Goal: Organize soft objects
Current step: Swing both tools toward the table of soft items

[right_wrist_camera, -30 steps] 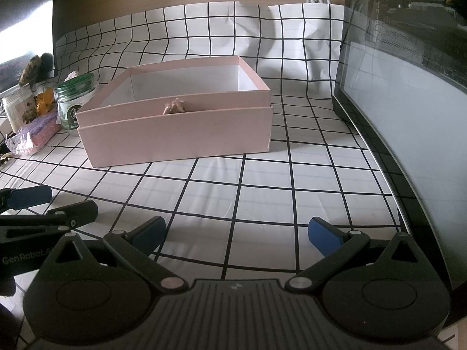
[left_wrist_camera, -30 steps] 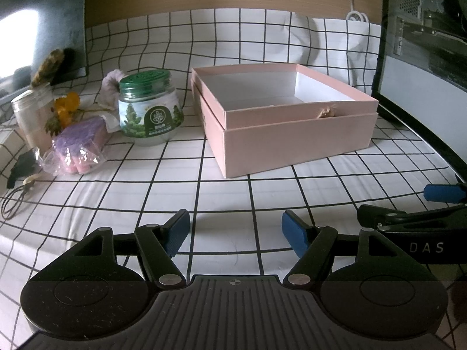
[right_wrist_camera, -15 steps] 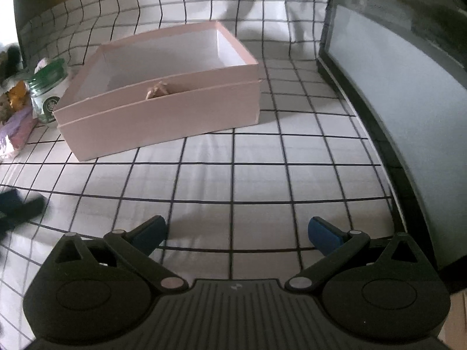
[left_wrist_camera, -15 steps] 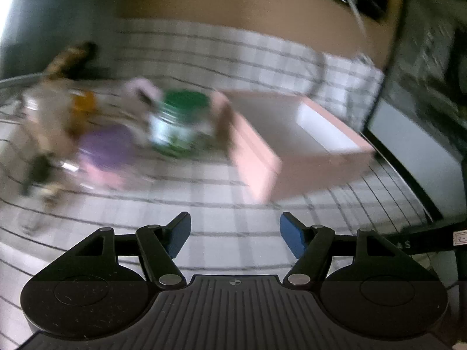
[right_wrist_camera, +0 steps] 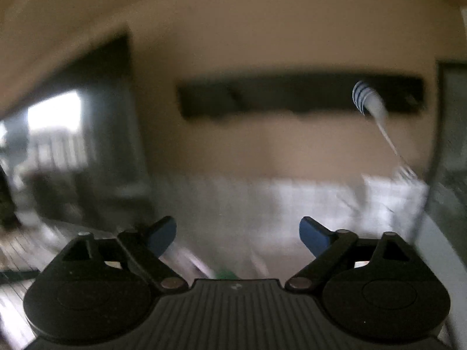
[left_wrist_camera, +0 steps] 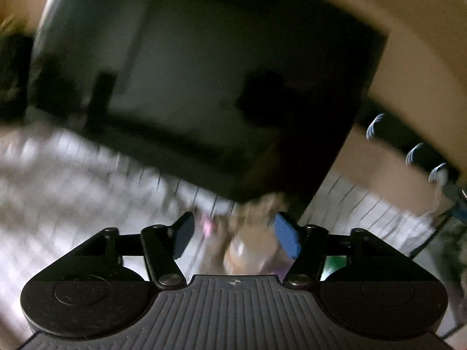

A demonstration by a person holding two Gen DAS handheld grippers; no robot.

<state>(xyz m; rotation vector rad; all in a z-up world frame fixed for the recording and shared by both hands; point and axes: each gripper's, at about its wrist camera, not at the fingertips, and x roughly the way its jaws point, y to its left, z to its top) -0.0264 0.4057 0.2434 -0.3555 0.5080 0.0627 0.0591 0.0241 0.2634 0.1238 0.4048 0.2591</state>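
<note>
Both views are heavily blurred by motion. My left gripper (left_wrist_camera: 233,234) is open and empty, with blue pads (left_wrist_camera: 287,239) wide apart. Behind the gap is a blurred tan and pink shape (left_wrist_camera: 248,233), too smeared to name, on the checked cloth (left_wrist_camera: 58,175). My right gripper (right_wrist_camera: 238,233) is open and empty, its blue pads (right_wrist_camera: 313,234) spread; it points at the wall above the checked cloth (right_wrist_camera: 292,198). The pink box is not in either view.
A large dark screen (left_wrist_camera: 219,87) fills the left wrist view, tilted. A black power strip (right_wrist_camera: 292,96) with a white plug and cable (right_wrist_camera: 370,105) is on the tan wall. A dark panel edge (right_wrist_camera: 449,175) stands at the right.
Both grippers have swung upward and turned fast. The pink box, jar and soft objects left both views; screen and wall now fill them. Both grippers stay open.
</note>
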